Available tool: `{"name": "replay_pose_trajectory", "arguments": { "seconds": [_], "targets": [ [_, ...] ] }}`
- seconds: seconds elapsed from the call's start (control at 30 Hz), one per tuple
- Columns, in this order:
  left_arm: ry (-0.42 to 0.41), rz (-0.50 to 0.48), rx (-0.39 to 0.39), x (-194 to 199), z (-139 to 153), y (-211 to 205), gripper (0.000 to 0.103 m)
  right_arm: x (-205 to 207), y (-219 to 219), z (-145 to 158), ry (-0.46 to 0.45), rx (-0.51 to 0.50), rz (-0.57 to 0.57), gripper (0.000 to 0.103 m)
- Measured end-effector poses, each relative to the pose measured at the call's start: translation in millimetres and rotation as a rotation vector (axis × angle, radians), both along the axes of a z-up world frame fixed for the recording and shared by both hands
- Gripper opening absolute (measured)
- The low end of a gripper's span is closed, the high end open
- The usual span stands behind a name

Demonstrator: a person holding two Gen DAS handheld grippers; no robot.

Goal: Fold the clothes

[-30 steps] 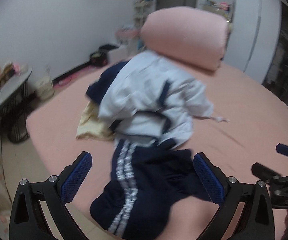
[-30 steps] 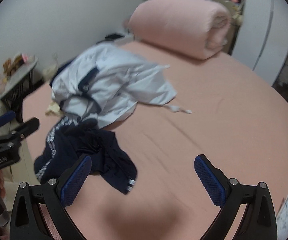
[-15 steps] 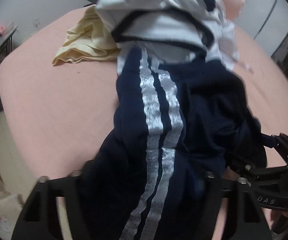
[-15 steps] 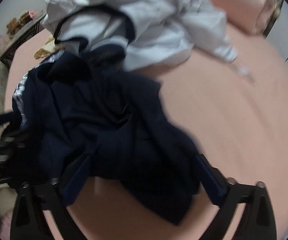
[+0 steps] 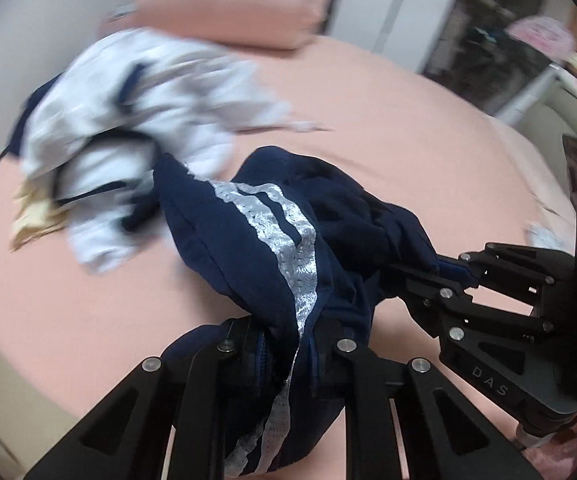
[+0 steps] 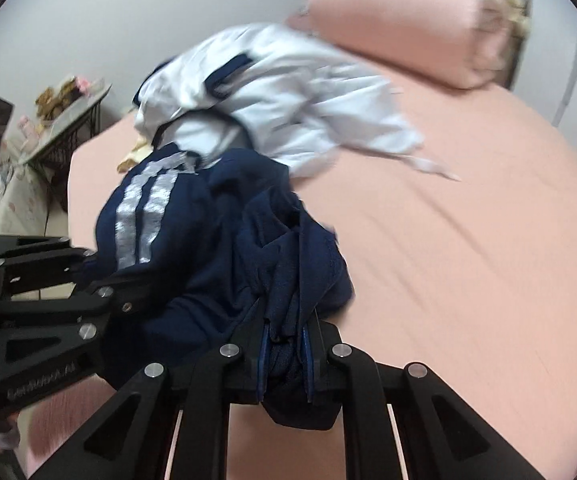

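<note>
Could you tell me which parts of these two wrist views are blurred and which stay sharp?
Left wrist view: the white garment and rolled pink quilt smear with motion blur, while the navy pants and left gripper stay sharp. Right wrist view: the white garment and pink bed sheet are softly blurred; the right gripper clamped on the pants is crisp. Both show fisheye bending and dark corners.

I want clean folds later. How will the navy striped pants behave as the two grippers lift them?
Probably floppy: the navy pants bunch and sag between the left gripper and right gripper. They may drag the white jacket, since one end lies against it. Likely light, as pinches on small folds hold them.
</note>
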State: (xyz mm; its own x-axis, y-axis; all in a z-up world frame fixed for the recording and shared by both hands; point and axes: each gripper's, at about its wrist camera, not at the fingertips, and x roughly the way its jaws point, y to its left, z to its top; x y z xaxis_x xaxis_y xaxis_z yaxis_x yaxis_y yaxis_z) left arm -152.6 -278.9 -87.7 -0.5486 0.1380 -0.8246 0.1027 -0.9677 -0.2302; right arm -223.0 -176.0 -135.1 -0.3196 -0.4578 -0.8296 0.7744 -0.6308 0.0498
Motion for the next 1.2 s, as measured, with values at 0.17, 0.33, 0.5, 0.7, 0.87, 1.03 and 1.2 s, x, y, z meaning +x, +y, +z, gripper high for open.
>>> {"name": "replay_pose_trajectory", "arguments": {
  "seconds": [0.17,0.33,0.5,0.7,0.87,1.03,1.2],
  "targets": [
    [0.025,-0.143,0.108,13,9,88,0.014,10,109,11,0.028,0.031,-0.145,0.011],
    [-0.042,-0.281,0.189,7,-13,175,0.014,12,199,11,-0.001,0.078,-0.329,0.012],
    [-0.106,-0.462,0.227,10,-29,253,0.019,14,290,10,-0.029,0.125,-0.513,0.02],
    [-0.188,-0.39,0.307,5,-41,225,0.044,17,375,16,-0.04,0.146,-0.7,0.023],
    [-0.2,-0.297,0.193,17,-43,189,0.048,35,352,8,-0.11,0.093,-0.559,0.032],
    [-0.252,-0.245,0.119,24,-54,185,0.048,64,289,-34,-0.235,0.093,-0.392,0.033],
    [-0.29,-0.224,0.11,32,-63,185,0.048,74,242,-78,-0.189,0.206,-0.297,0.033]
  ]
}}
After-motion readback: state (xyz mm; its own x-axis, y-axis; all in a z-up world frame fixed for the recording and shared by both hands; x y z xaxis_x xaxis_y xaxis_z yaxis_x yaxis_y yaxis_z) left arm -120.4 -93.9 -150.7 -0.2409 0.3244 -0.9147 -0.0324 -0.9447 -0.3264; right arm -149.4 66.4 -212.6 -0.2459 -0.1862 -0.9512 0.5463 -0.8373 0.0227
